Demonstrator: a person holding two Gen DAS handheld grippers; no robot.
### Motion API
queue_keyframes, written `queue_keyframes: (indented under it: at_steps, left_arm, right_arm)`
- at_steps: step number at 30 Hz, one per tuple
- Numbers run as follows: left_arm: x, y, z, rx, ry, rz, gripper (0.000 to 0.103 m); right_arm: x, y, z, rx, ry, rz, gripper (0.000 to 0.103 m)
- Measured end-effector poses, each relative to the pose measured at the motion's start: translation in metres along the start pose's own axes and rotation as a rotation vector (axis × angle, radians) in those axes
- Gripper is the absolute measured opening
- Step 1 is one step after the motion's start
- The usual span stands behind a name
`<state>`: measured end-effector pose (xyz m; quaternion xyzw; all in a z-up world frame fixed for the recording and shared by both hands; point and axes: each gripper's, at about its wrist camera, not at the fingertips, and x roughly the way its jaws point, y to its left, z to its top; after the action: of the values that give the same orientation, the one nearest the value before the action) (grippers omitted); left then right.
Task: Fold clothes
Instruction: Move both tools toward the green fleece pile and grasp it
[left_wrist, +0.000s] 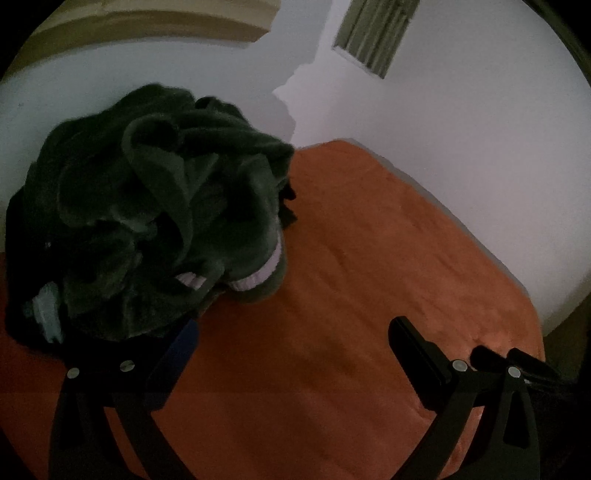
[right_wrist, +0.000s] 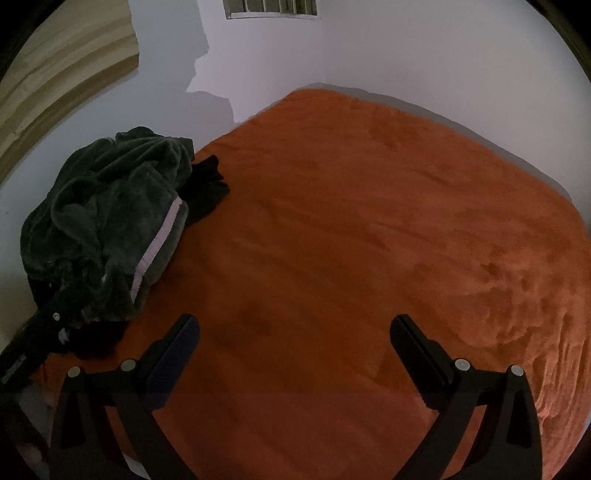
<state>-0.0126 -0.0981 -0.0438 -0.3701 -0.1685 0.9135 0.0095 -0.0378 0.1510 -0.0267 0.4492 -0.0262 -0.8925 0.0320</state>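
Clothes: dark fleece pile (right_wrist: 107, 221) with a pale stripe heaped at your left on the orange bed cover (right_wrist: 351, 221), black garment (right_wrist: 207, 188) just beside it | your left gripper (left_wrist: 295, 354): fingers spread, left finger under the pile's edge | your right gripper (right_wrist: 295, 350): fingers spread, empty, over bare cover | white wall (right_wrist: 406, 48) behind.

Bedspread (right_wrist: 351, 240) is plain rust-orange, no pattern; walls (right_wrist: 424, 48) pale white w/ a lilac cast. Fleece garment (right_wrist: 107, 221) is dark grey-green w/ 1 pale lilac-white stripe (right_wrist: 155, 251) along its edge, and a black cloth (right_wrist: 207, 188) lies beside it. Both grippers (right_wrist: 295, 343) (left_wrist: 291, 347) are black w/ silver screws; wood trim (right_wrist: 62, 74) is tan.
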Motion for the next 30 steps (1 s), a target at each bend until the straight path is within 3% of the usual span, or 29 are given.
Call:
queue_keyframes:
  at_steps: [4,10,25,30]
  left_arm:
    - [0.01,0.0,-0.002,-0.02,0.051,0.012,0.103]
    - [0.008,-0.005,-0.003,0.039,0.047,0.041,0.103]
    - [0.006,0.028,0.0,-0.117,0.02,0.082,0.103]
    - [0.012,0.023,0.0,-0.085,0.037,0.068,0.103]
  right_arm:
    - [0.002,-0.003,0.001,0.006,-0.002,-0.006,0.103]
    - [0.006,-0.002,0.005,0.011,-0.019,-0.021,0.103]
    - [0.03,0.023,0.015,-0.052,-0.01,0.048,0.103]
    - [0.034,0.018,0.015,-0.023,-0.006,0.04,0.103]
